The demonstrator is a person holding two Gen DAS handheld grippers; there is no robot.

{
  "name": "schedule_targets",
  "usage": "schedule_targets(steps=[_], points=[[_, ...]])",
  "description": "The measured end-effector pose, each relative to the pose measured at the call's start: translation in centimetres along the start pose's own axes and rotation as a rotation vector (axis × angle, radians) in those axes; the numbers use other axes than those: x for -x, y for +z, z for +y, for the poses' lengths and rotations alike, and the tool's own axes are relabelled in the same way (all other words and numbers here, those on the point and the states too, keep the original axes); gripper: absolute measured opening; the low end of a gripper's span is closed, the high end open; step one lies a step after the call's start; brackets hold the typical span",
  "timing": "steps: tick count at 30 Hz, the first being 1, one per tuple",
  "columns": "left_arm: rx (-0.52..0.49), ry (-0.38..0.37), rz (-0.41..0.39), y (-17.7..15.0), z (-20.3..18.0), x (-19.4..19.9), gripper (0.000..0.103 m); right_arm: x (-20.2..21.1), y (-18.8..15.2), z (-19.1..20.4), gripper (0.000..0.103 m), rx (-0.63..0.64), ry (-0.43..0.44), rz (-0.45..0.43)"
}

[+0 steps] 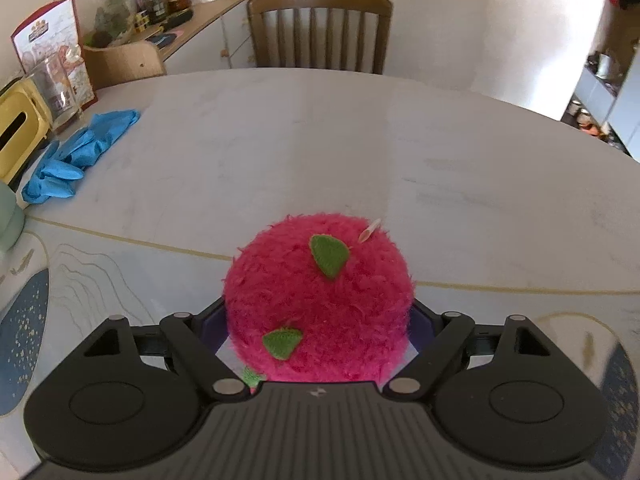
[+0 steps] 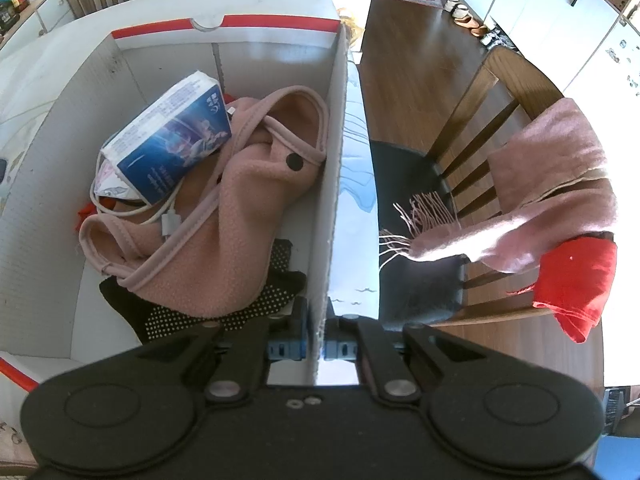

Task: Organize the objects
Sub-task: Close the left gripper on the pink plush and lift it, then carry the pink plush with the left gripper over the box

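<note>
With a pink garment (image 2: 224, 216) and blue carton (image 2: 172, 148) already boxed, the right tool (image 2: 316, 348) pinches the box wall (image 2: 334, 184) while the left tool (image 1: 320, 332) straddles, wide, the near fuzzy pink ball (image 1: 318, 300) awaiting packing.

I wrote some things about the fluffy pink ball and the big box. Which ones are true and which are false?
1. The pink ball has green leaves on it. True.
2. The right hand-held gripper pinches the box wall. True.
3. The box is empty. False: a pink fleece garment and a blue carton lie inside.
4. The gloves on the table are yellow. False: they are blue.
</note>
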State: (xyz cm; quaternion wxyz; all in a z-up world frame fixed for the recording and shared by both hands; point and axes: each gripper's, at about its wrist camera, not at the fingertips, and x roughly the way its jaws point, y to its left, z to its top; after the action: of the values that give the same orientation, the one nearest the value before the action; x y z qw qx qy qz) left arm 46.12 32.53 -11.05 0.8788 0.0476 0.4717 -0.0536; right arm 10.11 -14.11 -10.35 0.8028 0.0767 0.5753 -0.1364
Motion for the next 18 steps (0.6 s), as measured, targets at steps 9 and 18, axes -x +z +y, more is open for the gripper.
schedule_targets(steps=[9,18], points=[[-0.097,-0.102,-0.043,-2.0,-3.8,6.7,0.086,-0.1,0.0,0.1,0.005,0.013,0.001,-0.001],[-0.178,-0.213,-0.099,-4.1,-8.5,13.5,0.086,0.2,0.2,0.0,0.004,0.032,0.009,-0.017]])
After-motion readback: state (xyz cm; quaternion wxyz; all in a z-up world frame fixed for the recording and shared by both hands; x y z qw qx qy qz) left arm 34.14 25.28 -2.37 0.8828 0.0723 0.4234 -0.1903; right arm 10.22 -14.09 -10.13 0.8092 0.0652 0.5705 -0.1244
